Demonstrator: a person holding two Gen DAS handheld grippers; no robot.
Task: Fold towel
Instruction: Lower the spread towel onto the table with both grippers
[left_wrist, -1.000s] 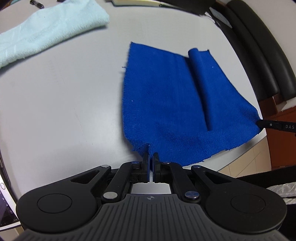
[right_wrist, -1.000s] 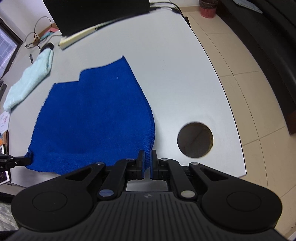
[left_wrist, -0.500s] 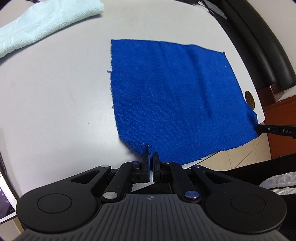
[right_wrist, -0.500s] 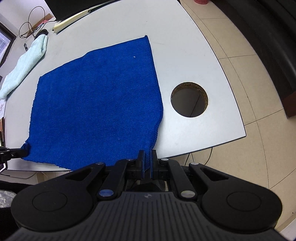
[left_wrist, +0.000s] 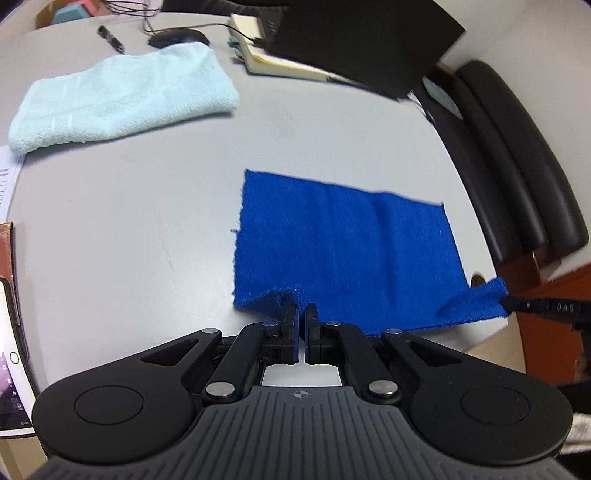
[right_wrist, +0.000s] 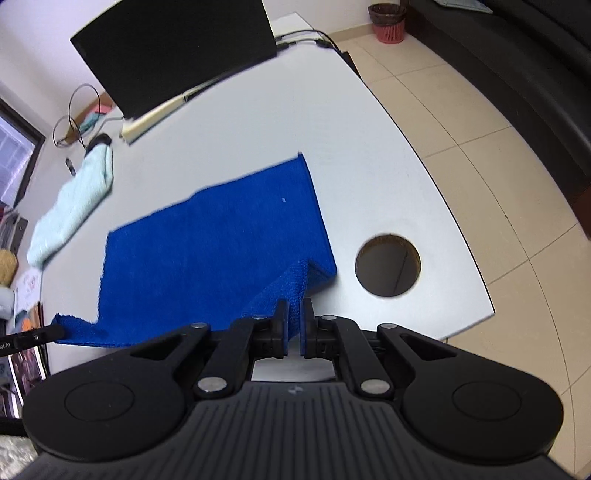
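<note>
A blue towel (left_wrist: 343, 243) lies spread on the grey table (left_wrist: 129, 221); it also shows in the right wrist view (right_wrist: 207, 251). My left gripper (left_wrist: 303, 308) is shut on the towel's near left corner, lifted slightly off the table. My right gripper (right_wrist: 294, 306) is shut on the near right corner, raised so that the edge folds over. The right gripper's tip shows at the right of the left wrist view (left_wrist: 532, 306), and the left gripper's tip at the left of the right wrist view (right_wrist: 33, 338).
A light blue towel (left_wrist: 122, 99) lies at the far left. A black monitor (right_wrist: 177, 51), a notebook (left_wrist: 280, 62), a mouse (left_wrist: 177, 37) and cables stand at the back. A round cable hole (right_wrist: 388, 265) is right of the towel. A phone (left_wrist: 9, 369) lies at the left edge.
Both grippers have moved forward over the table and lifted the near corners, so the near edge now rises off the table. The towel looks shorter from front to back.
</note>
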